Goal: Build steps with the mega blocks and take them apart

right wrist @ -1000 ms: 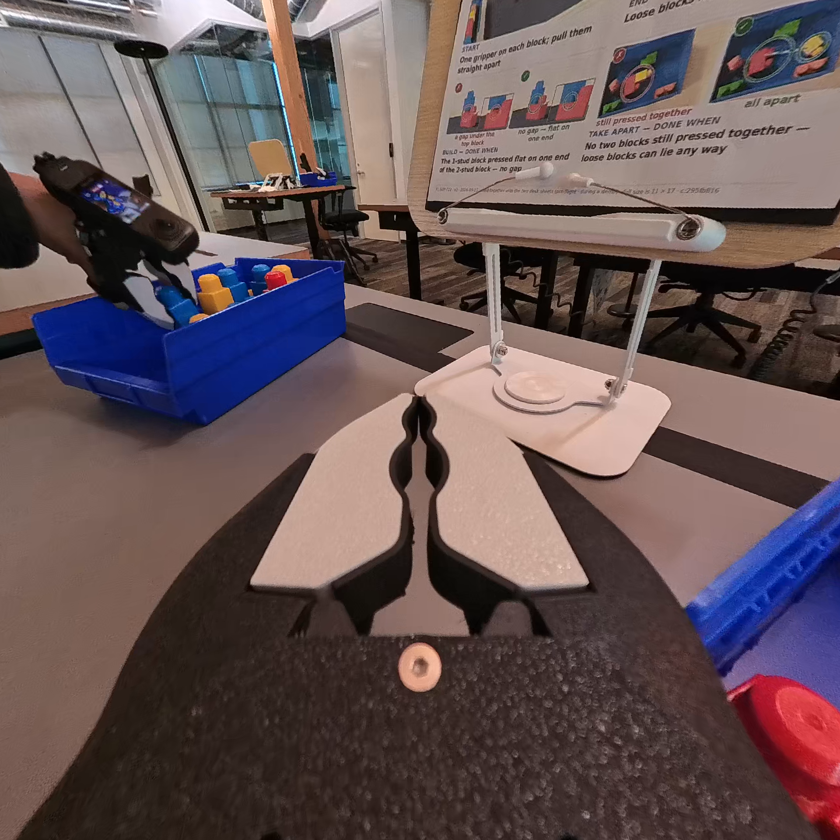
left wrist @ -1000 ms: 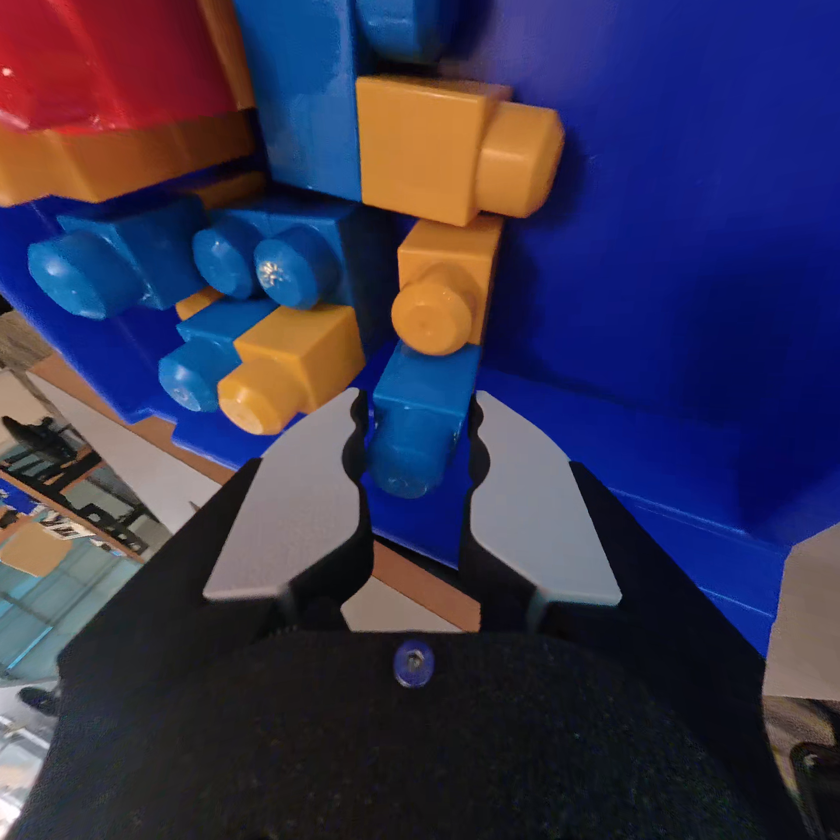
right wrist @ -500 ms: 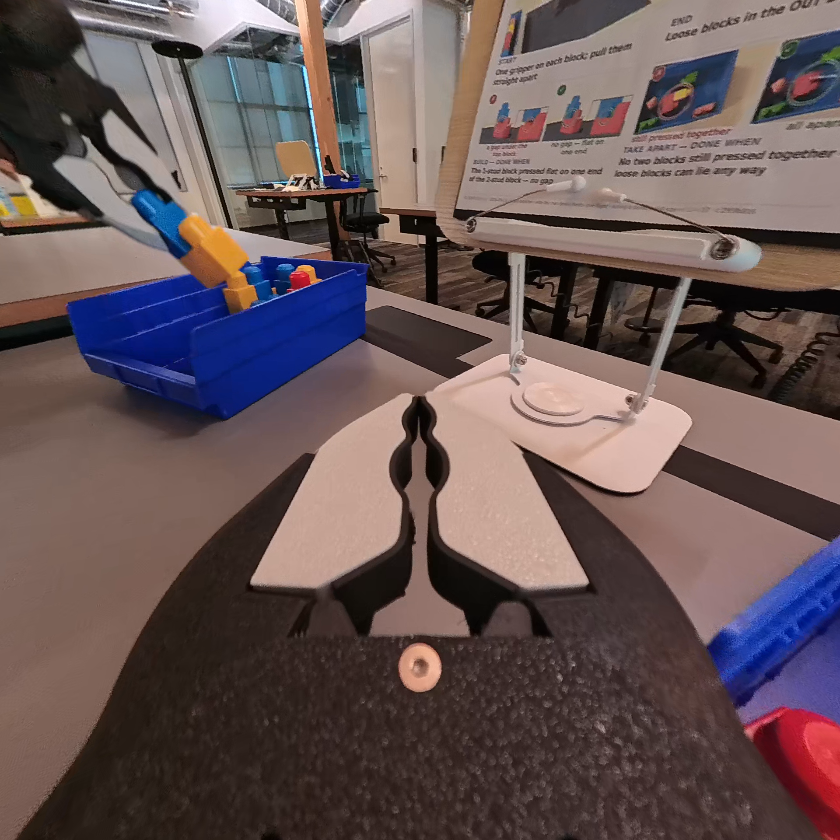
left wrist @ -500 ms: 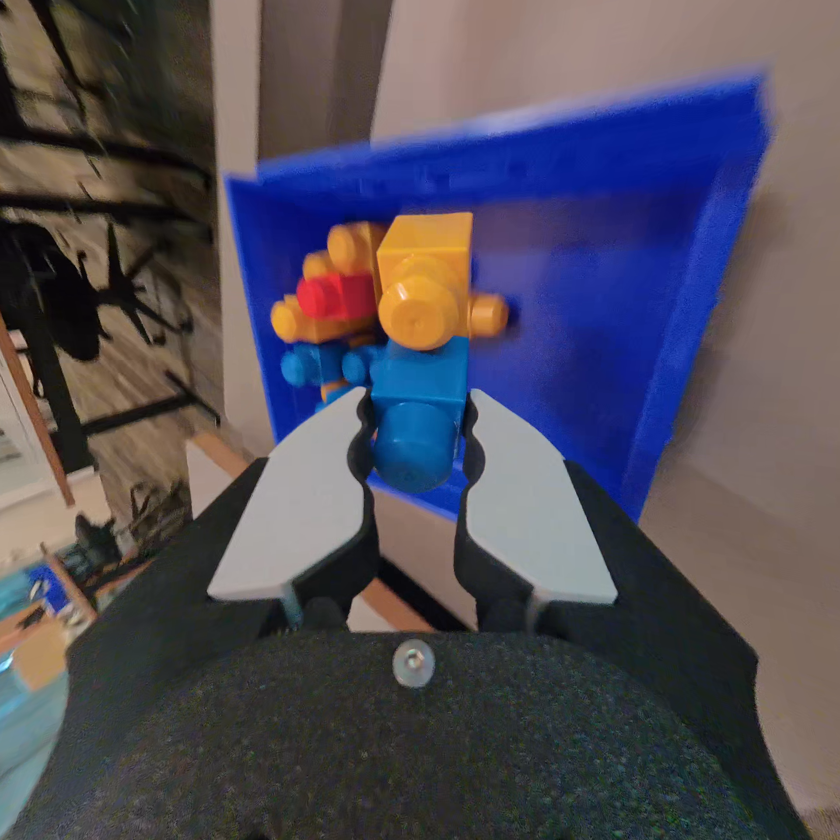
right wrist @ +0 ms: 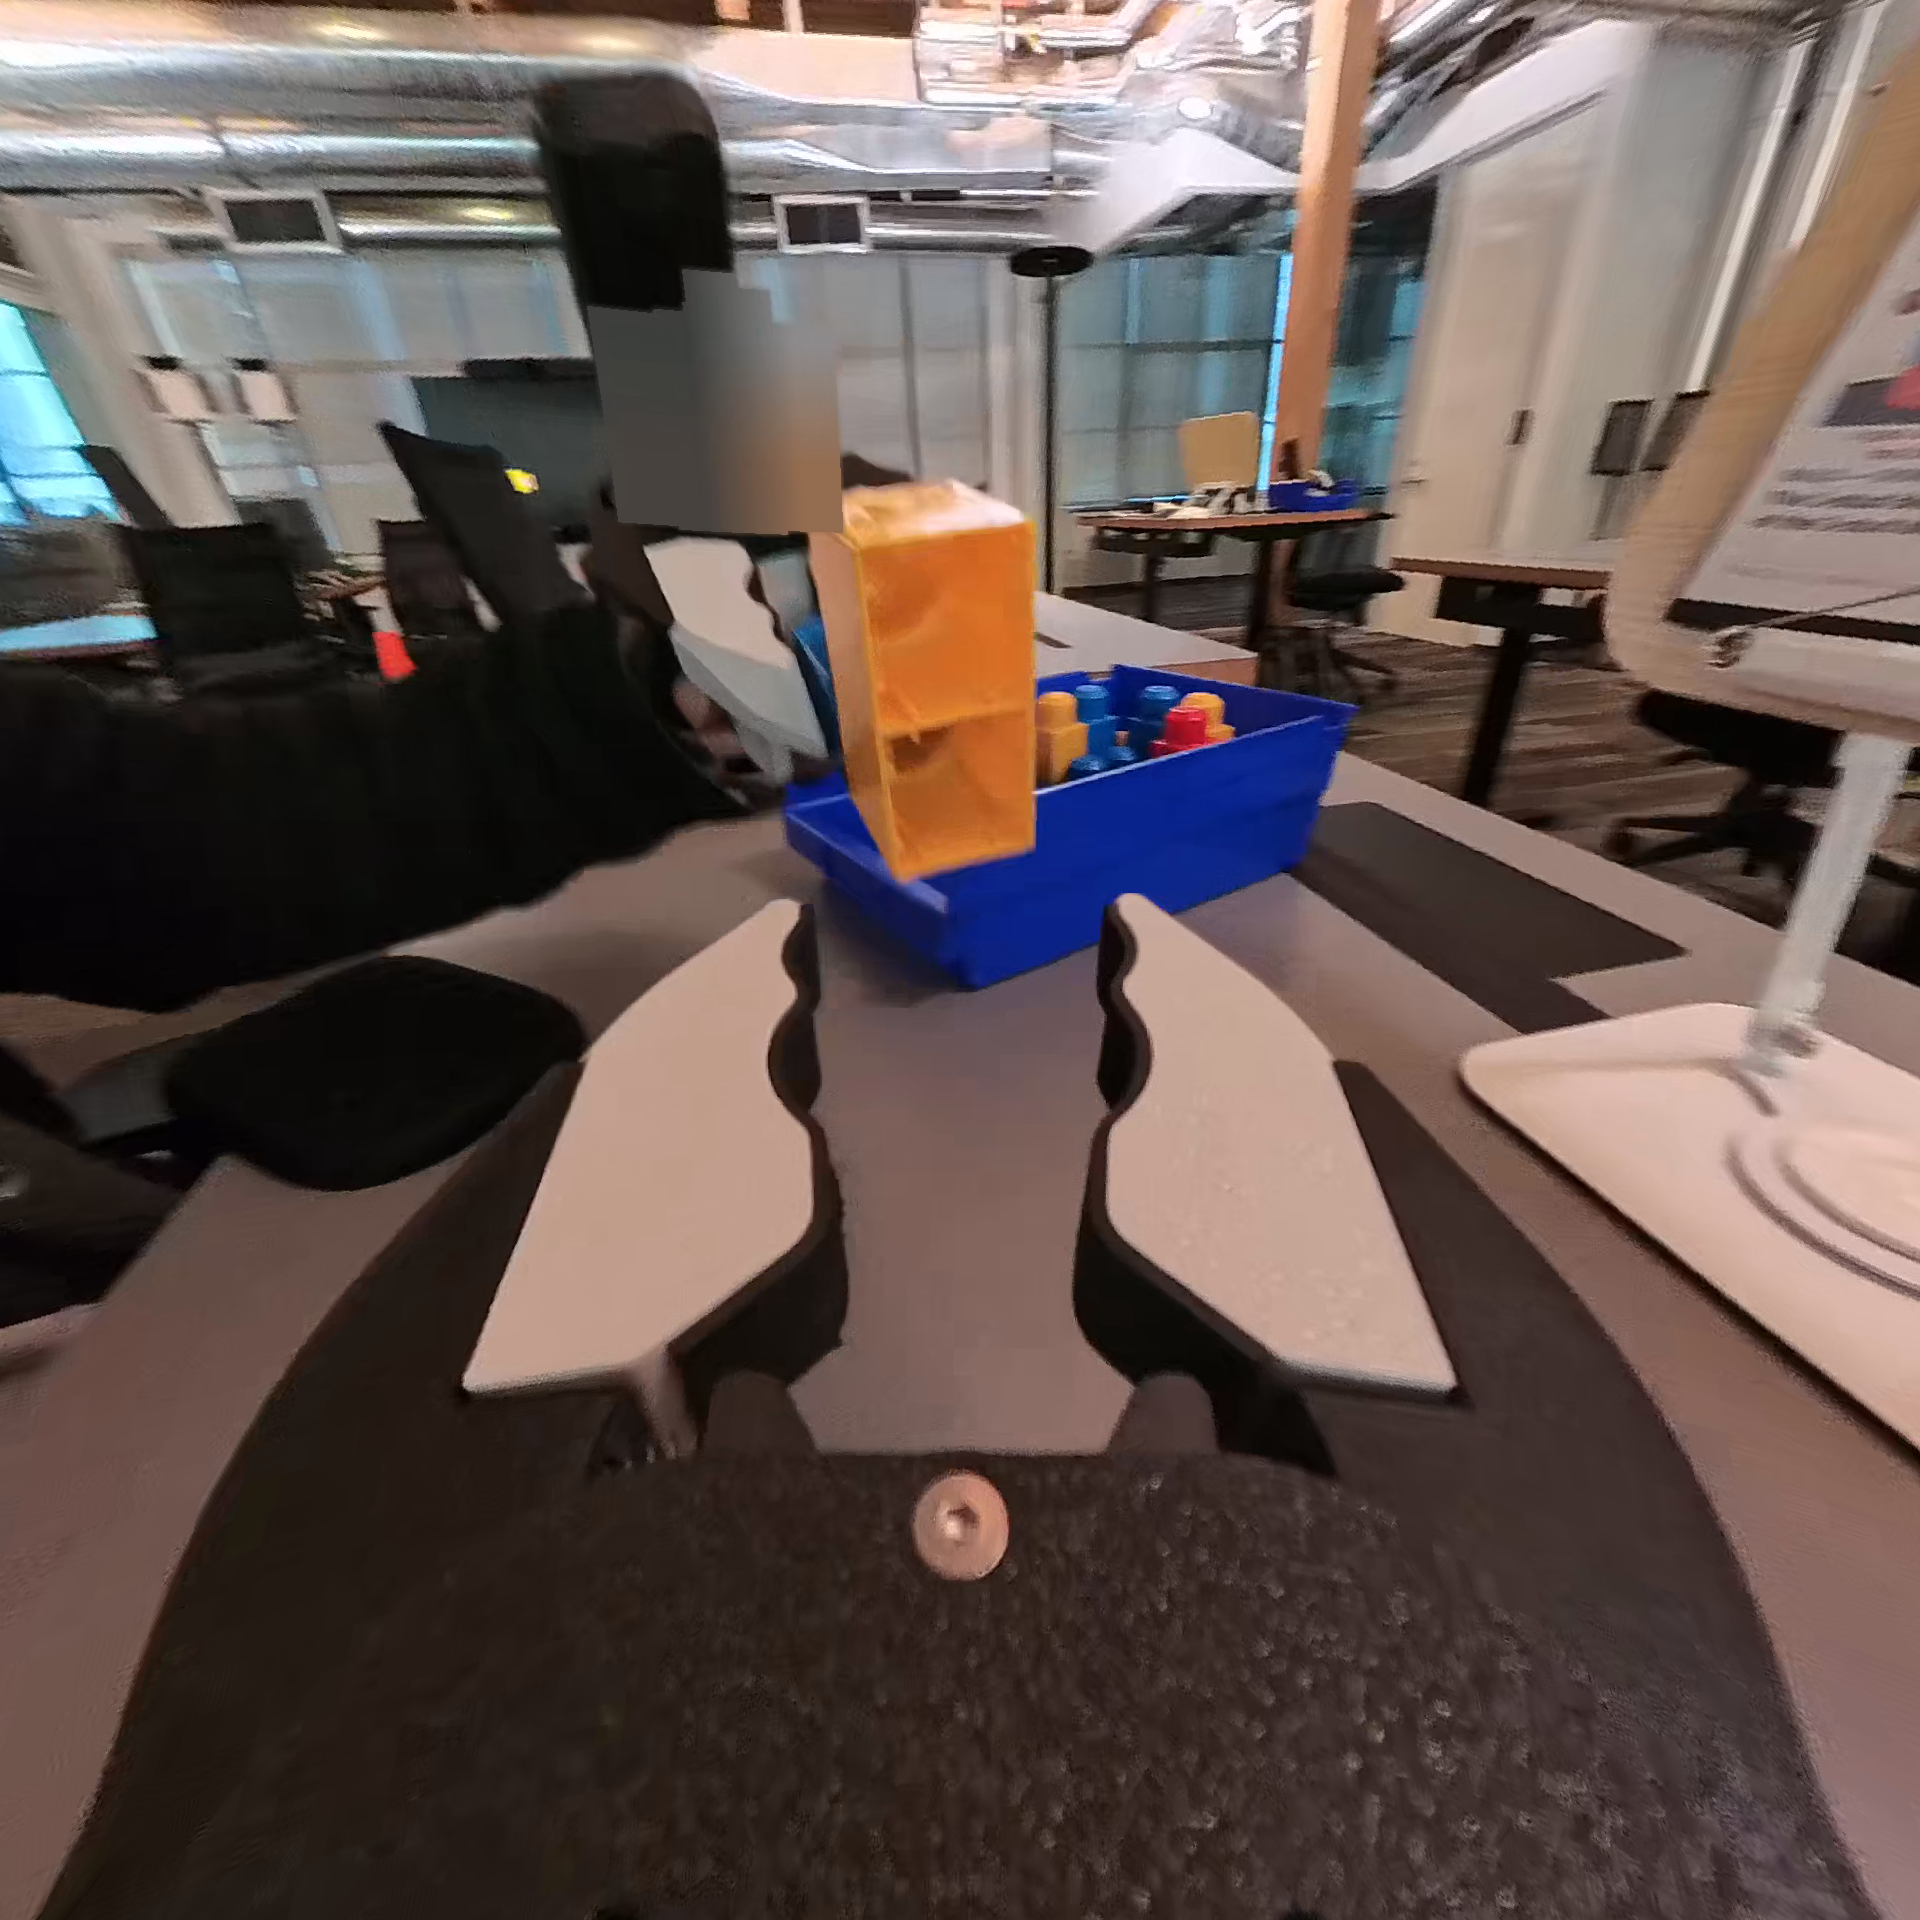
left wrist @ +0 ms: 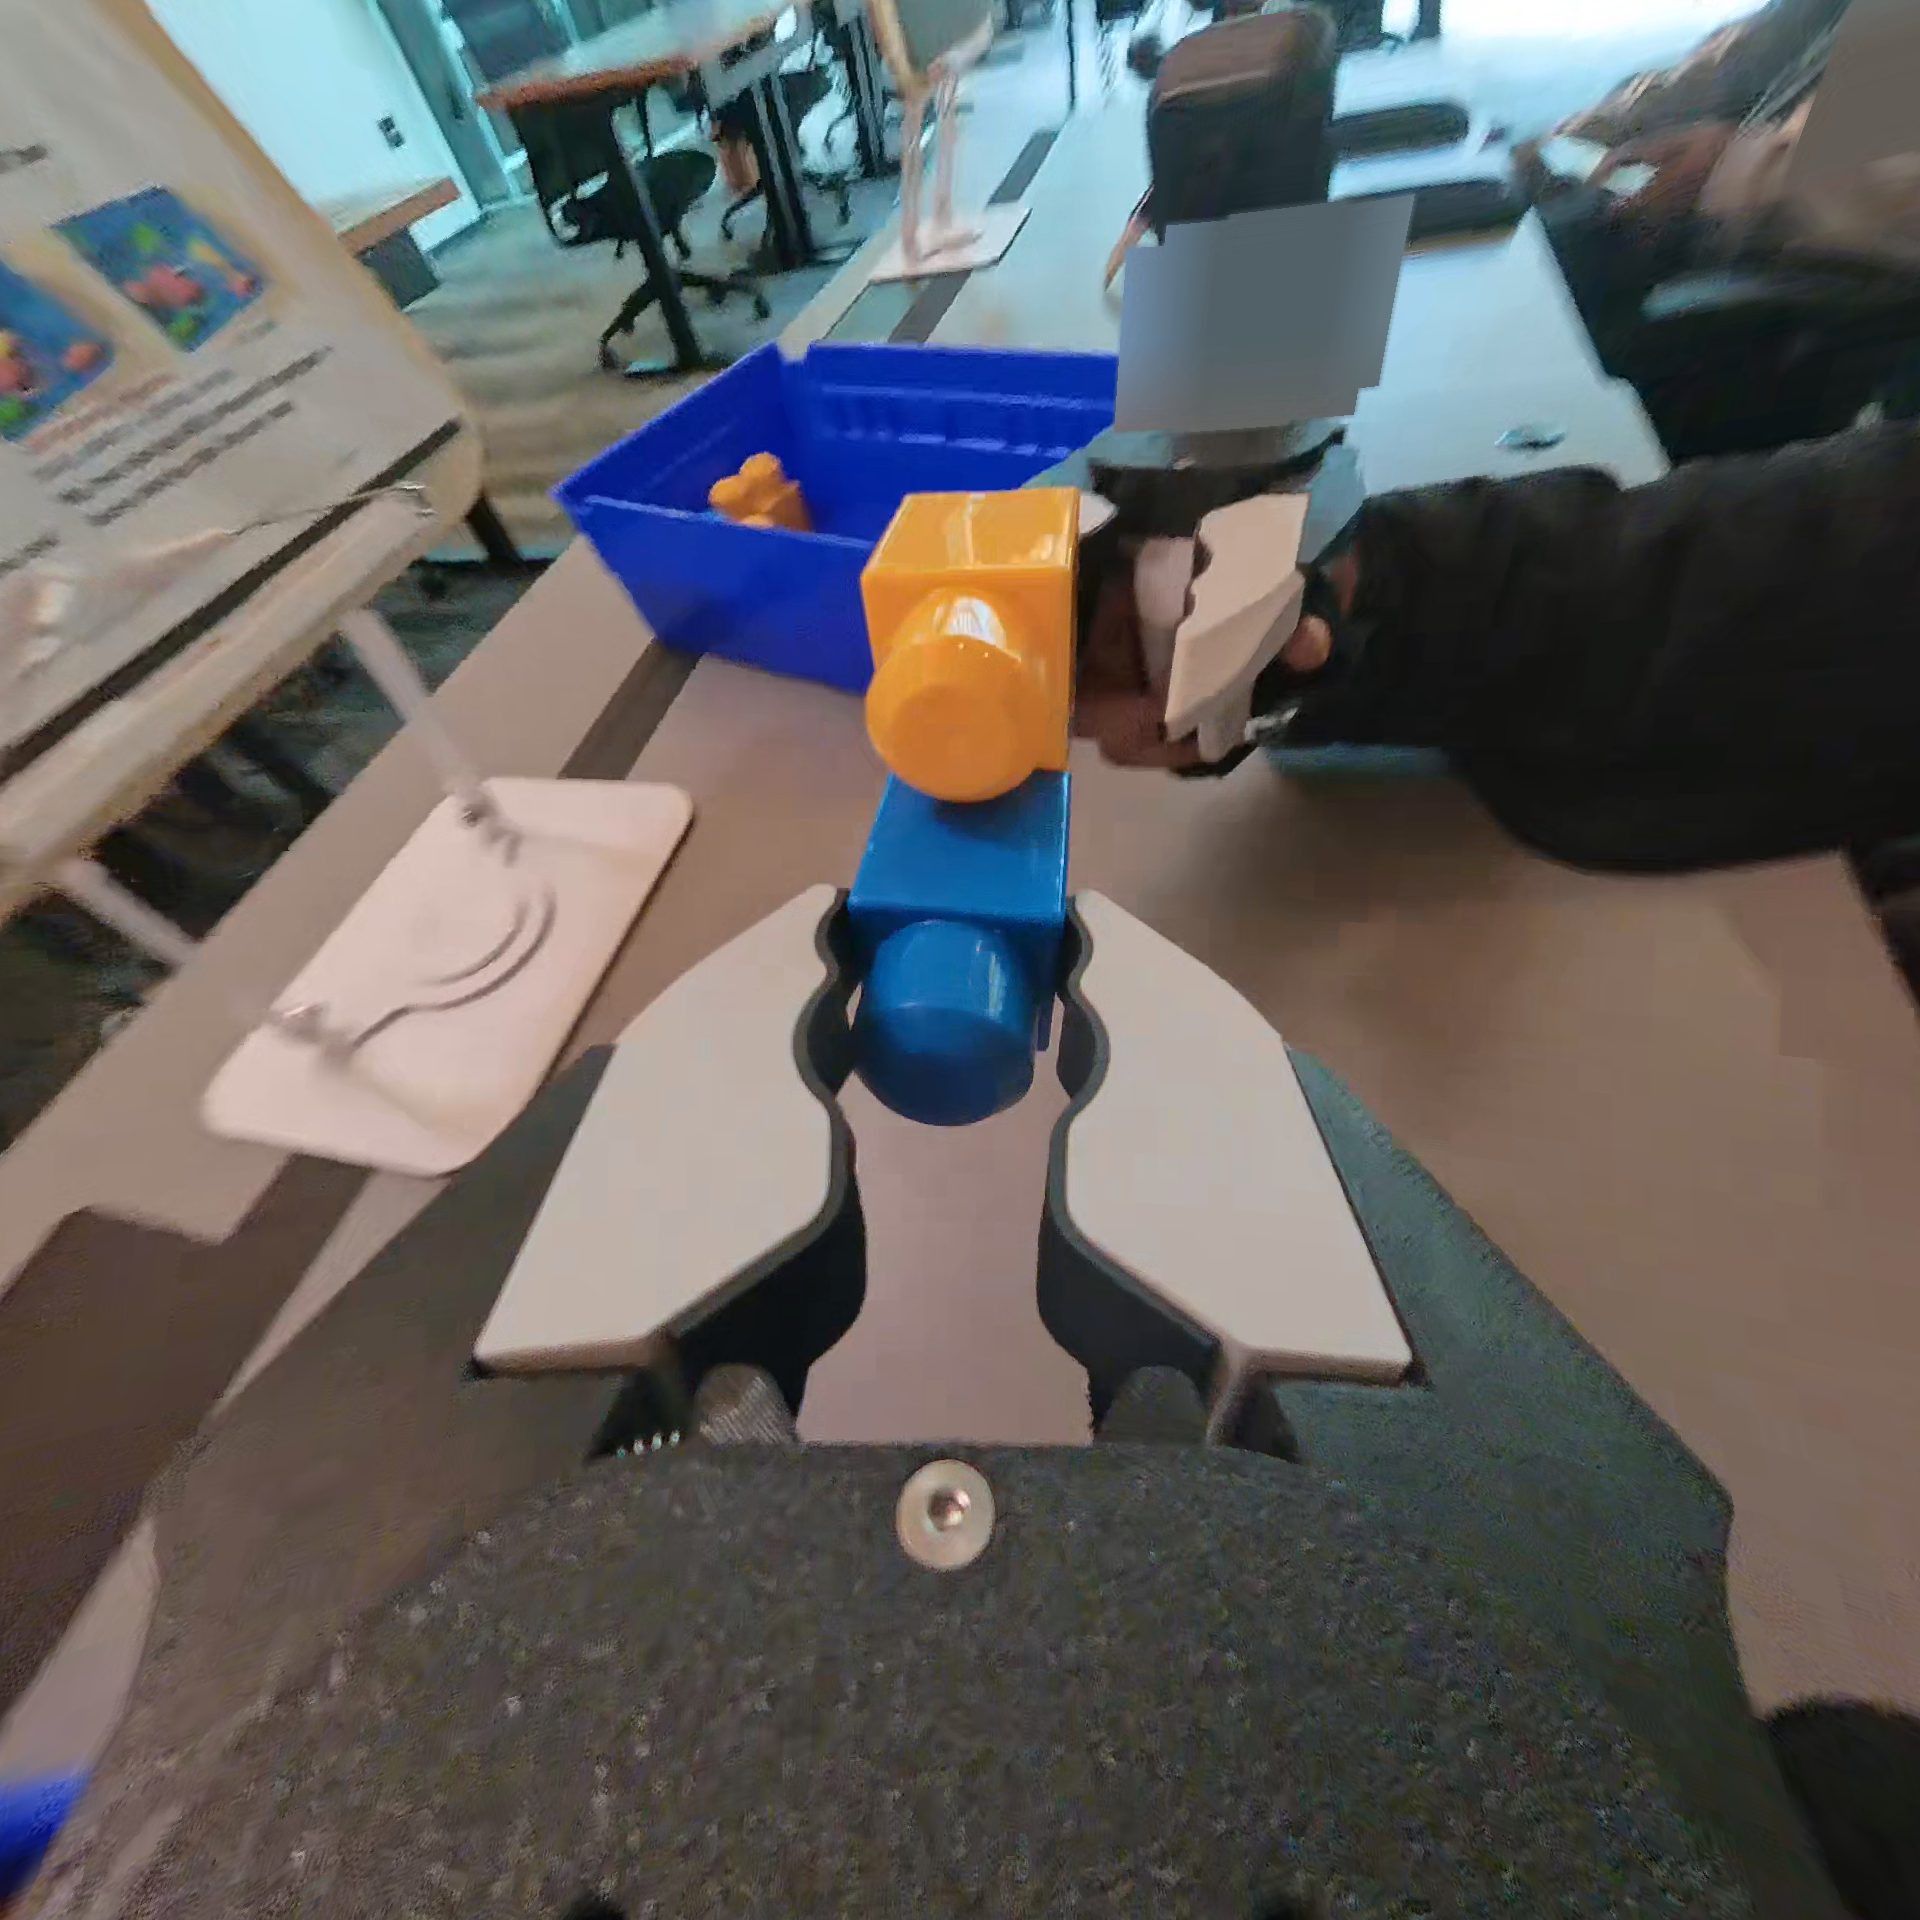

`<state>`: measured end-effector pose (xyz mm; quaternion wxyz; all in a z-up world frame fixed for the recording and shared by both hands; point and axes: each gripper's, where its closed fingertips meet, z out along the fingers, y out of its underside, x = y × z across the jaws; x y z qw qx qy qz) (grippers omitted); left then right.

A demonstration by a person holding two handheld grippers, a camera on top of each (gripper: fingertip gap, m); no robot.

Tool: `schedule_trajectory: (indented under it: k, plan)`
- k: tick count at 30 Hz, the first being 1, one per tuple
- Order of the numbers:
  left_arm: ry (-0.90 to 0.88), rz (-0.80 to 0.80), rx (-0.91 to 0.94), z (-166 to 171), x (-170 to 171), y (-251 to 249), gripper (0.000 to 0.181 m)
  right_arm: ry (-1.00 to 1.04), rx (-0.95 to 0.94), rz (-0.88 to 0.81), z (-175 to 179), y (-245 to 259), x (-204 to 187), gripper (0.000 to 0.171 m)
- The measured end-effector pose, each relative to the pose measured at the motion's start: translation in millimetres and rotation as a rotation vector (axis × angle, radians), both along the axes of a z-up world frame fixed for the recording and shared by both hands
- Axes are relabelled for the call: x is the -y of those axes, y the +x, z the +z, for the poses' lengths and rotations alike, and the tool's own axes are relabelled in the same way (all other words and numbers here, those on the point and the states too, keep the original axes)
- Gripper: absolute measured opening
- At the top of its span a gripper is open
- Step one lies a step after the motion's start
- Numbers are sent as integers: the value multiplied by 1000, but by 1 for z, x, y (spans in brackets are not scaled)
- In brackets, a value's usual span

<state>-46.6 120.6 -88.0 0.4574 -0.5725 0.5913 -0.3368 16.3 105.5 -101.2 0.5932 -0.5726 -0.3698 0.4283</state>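
My left gripper (left wrist: 956,914) is shut on a blue one-stud block (left wrist: 961,873), held above the grey table. An orange block (left wrist: 977,592) is pressed onto the blue one's far end. In the right wrist view the orange block (right wrist: 940,675) shows its hollow two-cell underside, with the left gripper's white fingers (right wrist: 738,665) behind it. My right gripper (right wrist: 954,920) is open and empty, facing the orange block from a short way off. It also shows in the left wrist view (left wrist: 1216,613), just right of the orange block, held by a hand in a black sleeve.
A blue bin (right wrist: 1091,873) with several blue, orange and red blocks (right wrist: 1132,717) stands behind the held pair. A second blue bin (left wrist: 727,582) holds an orange block (left wrist: 758,494). A white stand base (left wrist: 447,966) carries an instruction board (left wrist: 156,416) at the table's side.
My left gripper lifted the blue and orange pair out of the bin and swung it over the table towards the right gripper. My right gripper went from shut to open and turned to face the pair.
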Motion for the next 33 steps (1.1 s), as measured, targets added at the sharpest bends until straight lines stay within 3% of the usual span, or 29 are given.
schedule_trajectory:
  k: [8,10,20,23,28,33]
  plan:
    - [-143,-110,69,-38,24,42,37,-12,36,66,-6,-14,11,51]
    - [-162,-126,79,-40,27,43,37,-13,38,71,-8,-12,11,38]
    - [-164,-96,69,-34,18,24,37,-60,-3,86,-1,19,8,37]
    - [-135,-53,-91,-50,15,16,37,-57,-43,43,5,30,2,37]
    - [-28,54,-607,-106,5,-9,37,-74,-36,27,-1,27,-3,37]
    - [-51,36,-883,-136,10,-22,37,-81,-36,13,-3,28,-5,37]
